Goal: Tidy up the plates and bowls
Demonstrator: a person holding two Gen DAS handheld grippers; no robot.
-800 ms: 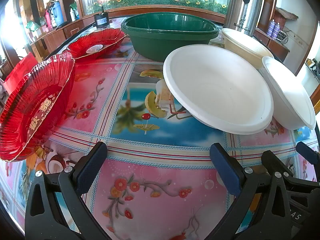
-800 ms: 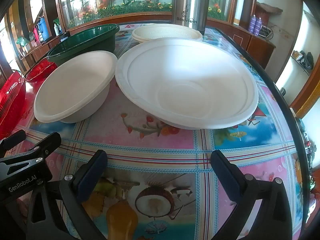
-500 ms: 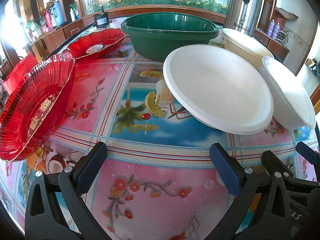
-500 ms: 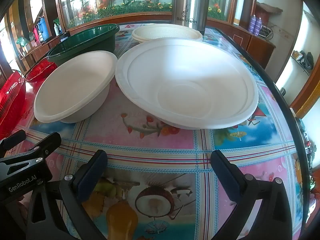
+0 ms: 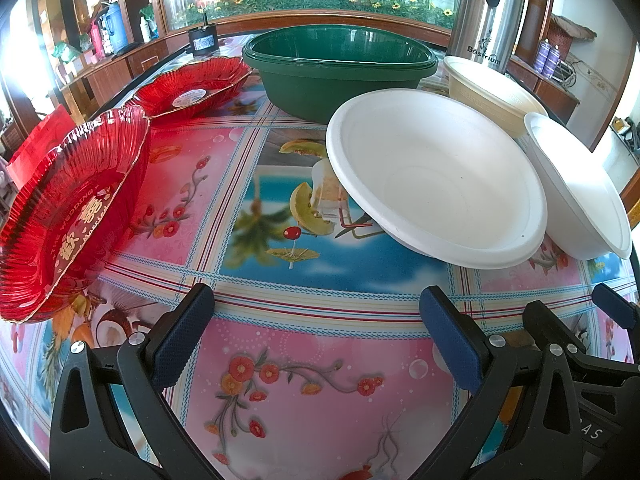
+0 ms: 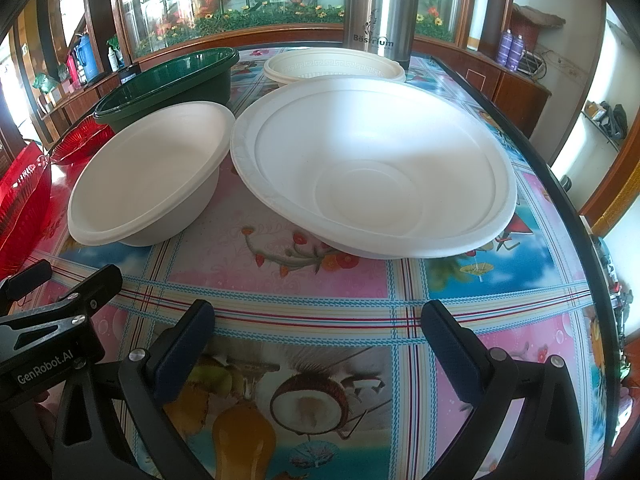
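Observation:
Two white bowls stand side by side on the flowered tablecloth: a smaller one [image 5: 436, 180] [image 6: 152, 172] and a wider one with a stepped rim [image 5: 580, 188] [image 6: 372, 164]. A cream bowl [image 5: 492, 92] [image 6: 332, 68] sits behind them. Two red ribbed plates [image 5: 68, 216] [image 5: 192, 88] lie on the left. My left gripper [image 5: 320, 340] hovers open over the cloth, short of the smaller white bowl. My right gripper [image 6: 318, 344] is open too, in front of the wider bowl. Neither has anything between its fingers.
A dark green basin [image 5: 340, 68] [image 6: 172, 84] stands at the back centre, with a steel thermos flask [image 5: 488, 8] [image 6: 380, 4] behind the cream bowl. The table's dark edge [image 6: 560, 184] runs close along the right. The two grippers sit side by side, near each other.

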